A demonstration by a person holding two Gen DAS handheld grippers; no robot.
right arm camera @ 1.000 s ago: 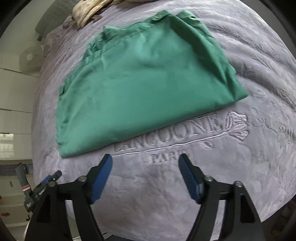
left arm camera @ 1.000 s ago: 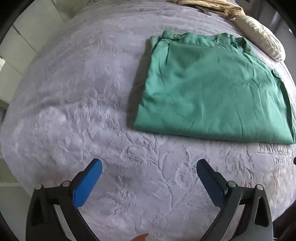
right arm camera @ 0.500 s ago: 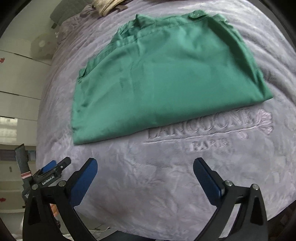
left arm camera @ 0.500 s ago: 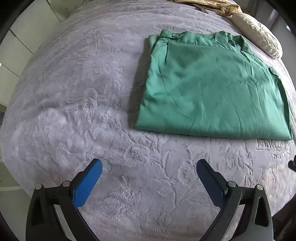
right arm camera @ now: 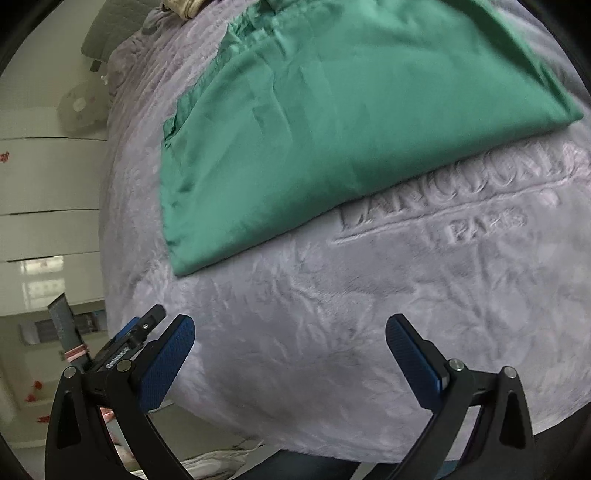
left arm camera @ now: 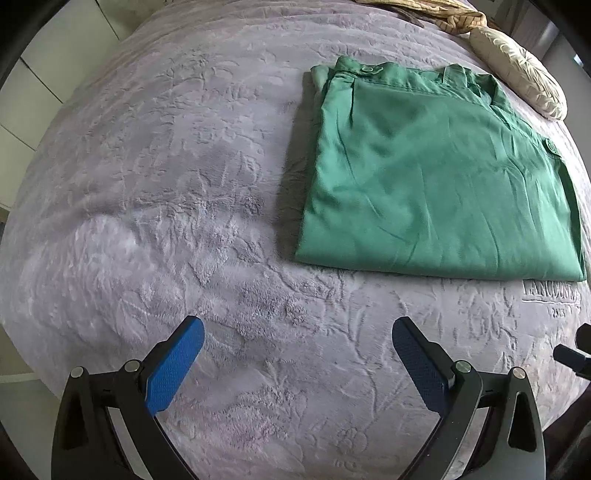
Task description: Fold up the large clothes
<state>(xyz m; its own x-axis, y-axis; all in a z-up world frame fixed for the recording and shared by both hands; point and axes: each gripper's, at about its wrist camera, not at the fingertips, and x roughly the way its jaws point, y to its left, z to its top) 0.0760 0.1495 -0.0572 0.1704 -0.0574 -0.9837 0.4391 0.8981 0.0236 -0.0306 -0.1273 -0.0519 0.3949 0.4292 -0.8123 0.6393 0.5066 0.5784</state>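
Note:
A green garment [left arm camera: 436,173] lies folded into a flat rectangle on a grey plush blanket [left arm camera: 166,192], its collar and buttoned tabs toward the far edge. In the right wrist view the same garment [right arm camera: 351,110] fills the upper part, its near corner toward the left. My left gripper [left arm camera: 297,341] hovers over bare blanket in front of and left of the garment, open, nothing between its blue pads. My right gripper [right arm camera: 290,338] stands wide open over the blanket near the bed's front edge, short of the garment's near fold, holding nothing.
Embossed lettering [right arm camera: 461,192] marks the blanket beside the garment's near edge. A cream cushion [left arm camera: 517,70] and a striped beige cloth [left arm camera: 436,11] lie at the far side. White drawers [right arm camera: 44,192] stand left of the bed. The left gripper's body [right arm camera: 125,347] shows at the right view's lower left.
The right gripper's jaws widened from partly open to fully open, and it drew closer to the garment's near left corner. The left view shifted only slightly, jaws unchanged.

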